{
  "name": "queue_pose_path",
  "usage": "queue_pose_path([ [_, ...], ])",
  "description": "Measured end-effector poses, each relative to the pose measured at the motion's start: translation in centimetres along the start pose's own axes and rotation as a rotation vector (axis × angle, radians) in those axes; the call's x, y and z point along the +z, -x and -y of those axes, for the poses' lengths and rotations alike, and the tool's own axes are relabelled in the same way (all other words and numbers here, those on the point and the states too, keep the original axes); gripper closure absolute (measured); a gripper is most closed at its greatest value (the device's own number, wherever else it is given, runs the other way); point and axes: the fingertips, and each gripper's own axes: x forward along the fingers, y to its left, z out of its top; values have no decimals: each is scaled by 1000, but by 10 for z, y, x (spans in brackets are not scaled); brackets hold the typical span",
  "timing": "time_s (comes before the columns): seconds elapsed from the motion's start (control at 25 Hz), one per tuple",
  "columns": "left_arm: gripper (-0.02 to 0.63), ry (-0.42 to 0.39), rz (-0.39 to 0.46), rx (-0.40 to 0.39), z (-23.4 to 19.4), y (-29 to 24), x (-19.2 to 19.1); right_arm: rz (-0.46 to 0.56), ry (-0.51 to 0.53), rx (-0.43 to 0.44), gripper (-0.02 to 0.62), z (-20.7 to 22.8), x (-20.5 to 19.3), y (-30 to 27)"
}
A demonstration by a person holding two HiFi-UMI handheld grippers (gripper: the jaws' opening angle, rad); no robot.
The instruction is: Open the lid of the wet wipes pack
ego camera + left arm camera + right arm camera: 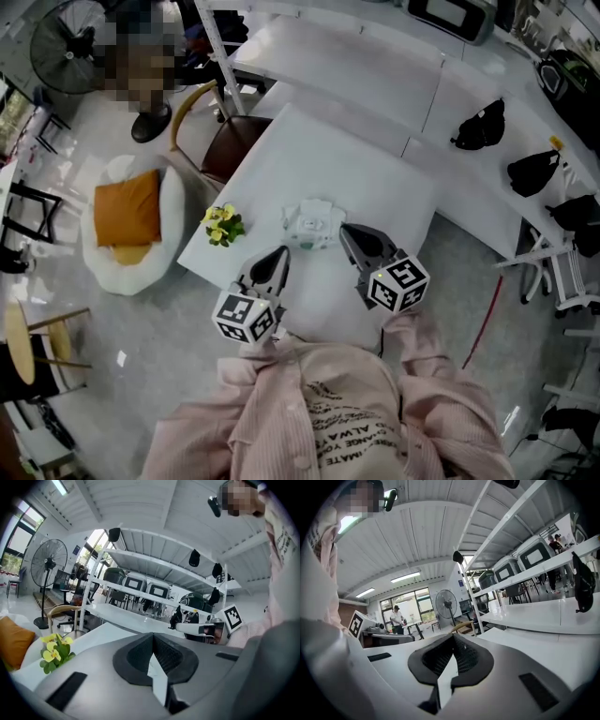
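The wet wipes pack (pixel 312 226), white with a pale green top, lies on the white table (pixel 394 202) in the head view. Whether its lid is up I cannot tell at this size. My left gripper (pixel 280 254) hangs just short of the pack's near left side, its jaws shut and empty. My right gripper (pixel 349 232) is near the pack's right side, also shut with nothing held. In the left gripper view the left gripper (pixel 153 635) has its dark pads meeting at the tip. In the right gripper view the right gripper (pixel 453 635) looks the same. Neither gripper view shows the pack.
A small bunch of yellow flowers (pixel 223 225) sits at the table's left edge. A chair (pixel 225 141) stands at the far left corner. An orange cushion on a white round seat (pixel 131 214) is on the floor. Black bags (pixel 480 125) lie on the benches at the right.
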Motion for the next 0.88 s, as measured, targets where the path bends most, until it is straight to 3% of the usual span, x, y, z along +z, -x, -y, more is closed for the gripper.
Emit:
queue_pose_path([
  [0.56, 607, -88, 113, 48, 1, 29, 53, 140, 87, -11, 595, -22, 63, 33],
  [0.88, 607, -86, 146, 90, -2, 42, 61, 174, 114, -103, 595, -15, 68, 44],
])
